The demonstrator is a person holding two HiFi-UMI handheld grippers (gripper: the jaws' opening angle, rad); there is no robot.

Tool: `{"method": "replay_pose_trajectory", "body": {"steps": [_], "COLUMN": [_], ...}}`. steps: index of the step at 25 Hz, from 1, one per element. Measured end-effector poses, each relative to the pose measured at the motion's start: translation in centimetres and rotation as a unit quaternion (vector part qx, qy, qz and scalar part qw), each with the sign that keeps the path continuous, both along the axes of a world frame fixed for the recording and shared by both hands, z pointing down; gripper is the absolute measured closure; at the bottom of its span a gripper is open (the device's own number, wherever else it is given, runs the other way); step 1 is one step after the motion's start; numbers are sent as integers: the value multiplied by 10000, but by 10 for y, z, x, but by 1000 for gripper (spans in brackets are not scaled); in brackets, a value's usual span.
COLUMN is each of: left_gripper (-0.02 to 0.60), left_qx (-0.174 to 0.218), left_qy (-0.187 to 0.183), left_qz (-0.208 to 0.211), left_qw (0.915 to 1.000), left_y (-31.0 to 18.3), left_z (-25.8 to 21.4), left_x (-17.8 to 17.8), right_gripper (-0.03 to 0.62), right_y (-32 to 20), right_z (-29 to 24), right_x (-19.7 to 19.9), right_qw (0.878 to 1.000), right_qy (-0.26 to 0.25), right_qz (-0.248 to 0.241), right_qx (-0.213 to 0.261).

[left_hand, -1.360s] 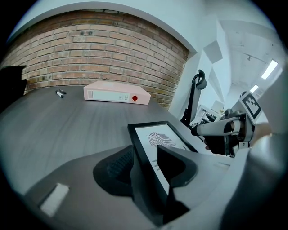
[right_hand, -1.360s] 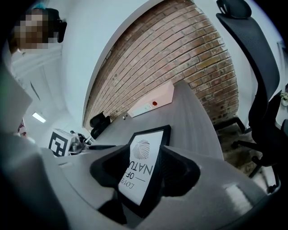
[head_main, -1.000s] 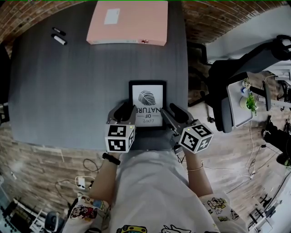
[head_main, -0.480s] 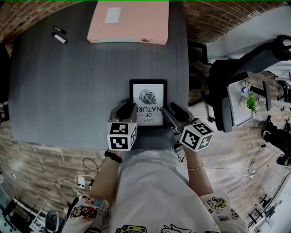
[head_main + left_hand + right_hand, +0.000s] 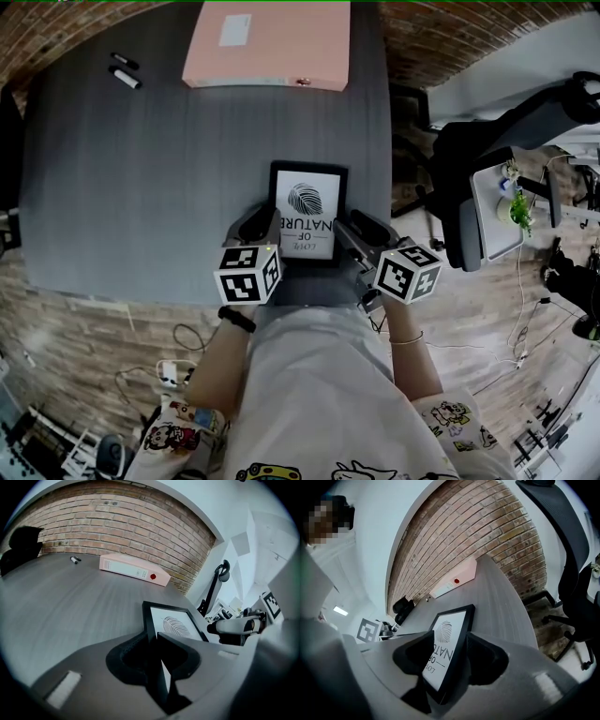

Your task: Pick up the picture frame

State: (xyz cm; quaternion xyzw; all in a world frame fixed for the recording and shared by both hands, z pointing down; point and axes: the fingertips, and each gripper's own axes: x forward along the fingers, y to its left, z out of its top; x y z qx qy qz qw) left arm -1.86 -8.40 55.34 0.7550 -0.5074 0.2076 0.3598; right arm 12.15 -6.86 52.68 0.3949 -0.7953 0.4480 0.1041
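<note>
- A black picture frame (image 5: 307, 211) lies flat on the grey table (image 5: 141, 169) near its front edge, just ahead of the person holding the two tools.
- The white print inside shows a fingerprint-like motif above the words "LOVE OF NATURE", upside down in the head view.
- The left claw (image 5: 154, 641) is closing, and its jaws pinch the frame's left rail between them.
- The right claw (image 5: 452, 644) is opening. The frame's right rail stands between its spread jaws, and the inner pad is clear of the glass.
- Each tool carries a cube with black-and-white square markers.
- At the table's far edge lies a pink binder (image 5: 267, 45) with a white label on top, its writing too small to read, and a red dot on its spine.
- Two marker pens (image 5: 123, 73) lie at the far left corner, well apart from the frame.
- A black office chair (image 5: 506, 141) stands beside the table on the right.
</note>
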Motion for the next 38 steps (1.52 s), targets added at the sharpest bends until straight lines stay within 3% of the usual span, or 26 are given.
{"method": "replay_pose_trajectory", "body": {"steps": [16,20,25,29,33,38], "left_gripper": [502,502,502,502,500,500], "left_qx": [-362,-415,-524,-556,-624,-675], "left_qy": [537,607,746,796,875,950], "left_qz": [-100,-95,-75,-80,-87,-93], "left_qw": [9979,9972,9958,9952,9942,9931], "left_y": [0,1,0,0,-1,0], "left_z": [-1,-2,-4,-4,-2,-5], "left_x": [-2,-1,-1,-1,-2,-2], "right_gripper": [350,362,372,383,405,430], "right_y": [3,5,2,-1,-6,-9], "right_z": [14,16,7,7,-4,-12], "right_x": [-12,-11,-20,-21,-29,-30], "right_qw": [9912,9848,9703,9629,9503,9424], "right_qy": [-683,-915,-1561,-1716,-2269,-2573], "right_qz": [-405,-553,-682,-803,-931,-925], "right_qx": [-1063,-1370,-1719,-1920,-1920,-1926]}}
